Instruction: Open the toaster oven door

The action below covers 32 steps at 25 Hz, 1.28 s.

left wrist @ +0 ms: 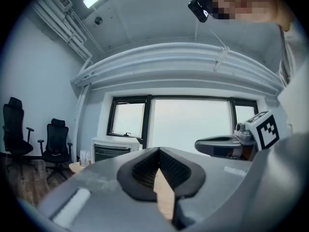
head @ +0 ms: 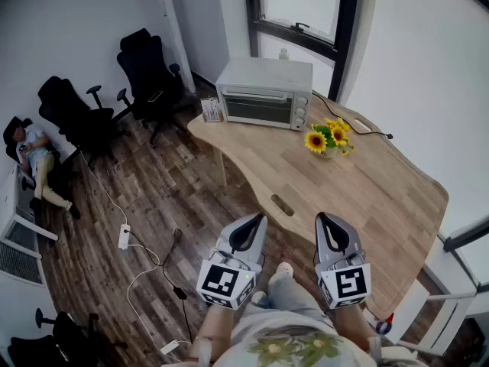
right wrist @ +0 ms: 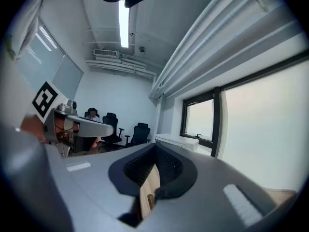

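- Toaster oven (head: 264,92) is placed at the far end of the wooden surface (head: 367,189), beneath the window. Its glass door (head: 258,109) is shut and turned toward the person.
- Left gripper (head: 256,222) and right gripper (head: 325,222) are held side by side at the near edge, well apart from the oven. Both pairs of fingers are pressed together with nothing between them; only a strip of the surface is seen through each gap.
- Key relation: the oven lies straight ahead and slightly to the left. The left gripper is judged the nearer, though only marginally.
- The door handle (head: 256,96) is seen as a bar along the door's top edge, its long axis level and running left to right. A downward swing on a bottom hinge is presumed, not confirmed.
- A pot of sunflowers (head: 327,138) stands near the oven's knob side, roughly on the right gripper's line of approach.
- Head view: the whole layout, door front and handle are given.
- Left gripper view: the oven (left wrist: 116,149) is caught low and left of the fingers, front visible.
- Right gripper view: the oven (right wrist: 176,141) is shown only as a pale box by the window; door detail cannot be made out.
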{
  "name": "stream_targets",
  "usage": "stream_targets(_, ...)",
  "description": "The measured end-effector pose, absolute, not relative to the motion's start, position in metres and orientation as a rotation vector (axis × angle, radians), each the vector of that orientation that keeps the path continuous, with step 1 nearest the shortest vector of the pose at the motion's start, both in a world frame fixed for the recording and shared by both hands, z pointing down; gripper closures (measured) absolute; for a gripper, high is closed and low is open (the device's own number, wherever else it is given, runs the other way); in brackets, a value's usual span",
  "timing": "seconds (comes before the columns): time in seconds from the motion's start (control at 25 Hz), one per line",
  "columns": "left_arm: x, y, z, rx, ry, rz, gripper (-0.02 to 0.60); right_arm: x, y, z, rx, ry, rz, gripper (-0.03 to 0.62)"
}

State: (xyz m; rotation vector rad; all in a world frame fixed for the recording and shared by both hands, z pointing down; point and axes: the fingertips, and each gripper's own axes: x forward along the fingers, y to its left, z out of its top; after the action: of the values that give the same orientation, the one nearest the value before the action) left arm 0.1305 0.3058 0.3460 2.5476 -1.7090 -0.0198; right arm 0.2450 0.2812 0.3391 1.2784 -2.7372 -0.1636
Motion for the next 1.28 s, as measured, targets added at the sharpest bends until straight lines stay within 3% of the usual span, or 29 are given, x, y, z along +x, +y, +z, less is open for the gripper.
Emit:
stream_targets(0.48, 0.133, 0.274, 0.343, 2.576, -1.694, 0.021, 0.578, 0.243, 0.252, 0.329, 1.272, -2.754, -0.214, 0.595)
stream_targets(1.04, 0.088, 0.184, 0.337, 2.574, -1.795, 0.118, 0.578, 0.215, 0.157, 0.326, 1.260, -2.748, -0.263, 0.594)
stream_targets(1.28, 0.076, 0.149, 0.331, 2.597, -1.828, 0.120, 0.578, 0.199, 0.119, 0.327, 1.207, -2.752, -0.301, 0.541)
